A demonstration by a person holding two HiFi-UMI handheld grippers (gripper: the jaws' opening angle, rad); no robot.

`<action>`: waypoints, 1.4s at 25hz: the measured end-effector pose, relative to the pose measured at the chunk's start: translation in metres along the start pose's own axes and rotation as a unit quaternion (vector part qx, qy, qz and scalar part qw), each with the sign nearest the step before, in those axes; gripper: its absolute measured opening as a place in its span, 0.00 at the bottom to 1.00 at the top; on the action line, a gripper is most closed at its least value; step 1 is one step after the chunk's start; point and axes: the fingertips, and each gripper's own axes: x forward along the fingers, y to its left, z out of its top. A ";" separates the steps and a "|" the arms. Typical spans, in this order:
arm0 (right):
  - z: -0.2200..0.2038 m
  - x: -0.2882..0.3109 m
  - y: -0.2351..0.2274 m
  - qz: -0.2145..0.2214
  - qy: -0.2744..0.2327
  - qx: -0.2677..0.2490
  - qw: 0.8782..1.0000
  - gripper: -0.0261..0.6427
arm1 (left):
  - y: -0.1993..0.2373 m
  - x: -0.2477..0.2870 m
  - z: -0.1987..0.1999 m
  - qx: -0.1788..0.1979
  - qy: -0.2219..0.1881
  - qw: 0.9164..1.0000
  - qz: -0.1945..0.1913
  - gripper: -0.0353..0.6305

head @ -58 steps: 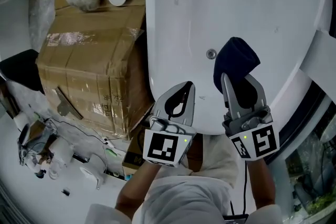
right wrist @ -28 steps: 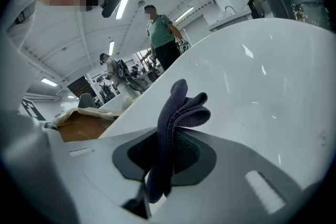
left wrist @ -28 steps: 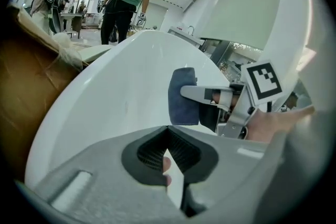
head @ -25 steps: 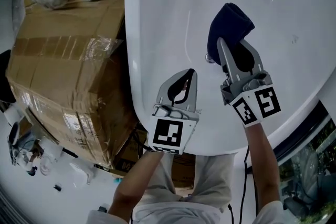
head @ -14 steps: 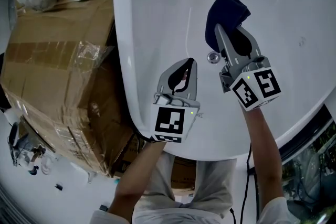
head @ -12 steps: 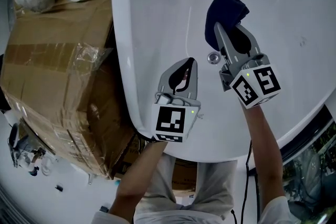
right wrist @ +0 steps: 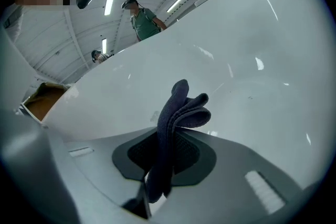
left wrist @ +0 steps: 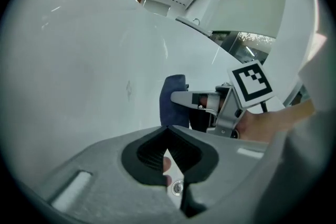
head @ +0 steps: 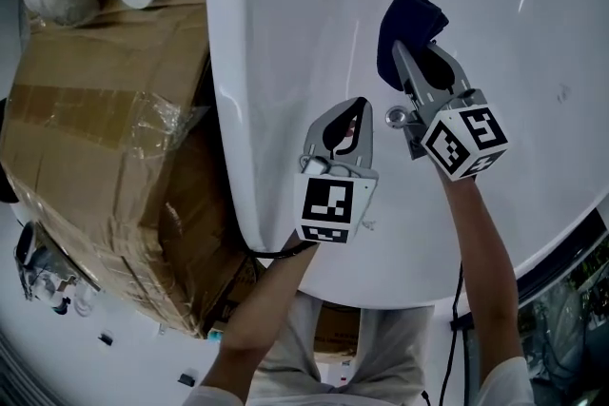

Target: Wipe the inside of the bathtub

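Head view | right claw (head: 402, 52) pinching cloth (head: 407, 18), 1 o'clock, inside tub (head: 285, 24) | left claw (head: 359, 106) pressed together, empty, centre | drain (head: 395, 117) at its 3 o'clock

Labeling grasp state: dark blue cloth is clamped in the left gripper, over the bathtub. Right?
No: the dark blue cloth is clamped in the right gripper, over the bathtub. The right gripper view shows it between the jaws.
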 end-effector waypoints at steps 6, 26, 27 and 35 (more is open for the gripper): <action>-0.031 0.027 -0.027 -0.008 0.033 0.018 0.999 0.12 | 0.010 0.016 -0.016 -0.002 0.013 1.000 0.005 0.05; -0.077 0.110 -0.082 0.043 0.066 0.200 0.977 0.11 | 0.027 0.044 -0.034 -0.015 0.022 1.000 0.001 0.05; -0.076 0.113 -0.083 0.050 0.061 0.208 0.975 0.11 | 0.026 0.046 -0.033 -0.014 0.022 1.000 0.000 0.05; -0.083 0.139 -0.090 0.039 0.093 0.179 0.979 0.11 | 0.027 0.056 -0.033 -0.016 0.020 1.000 -0.005 0.05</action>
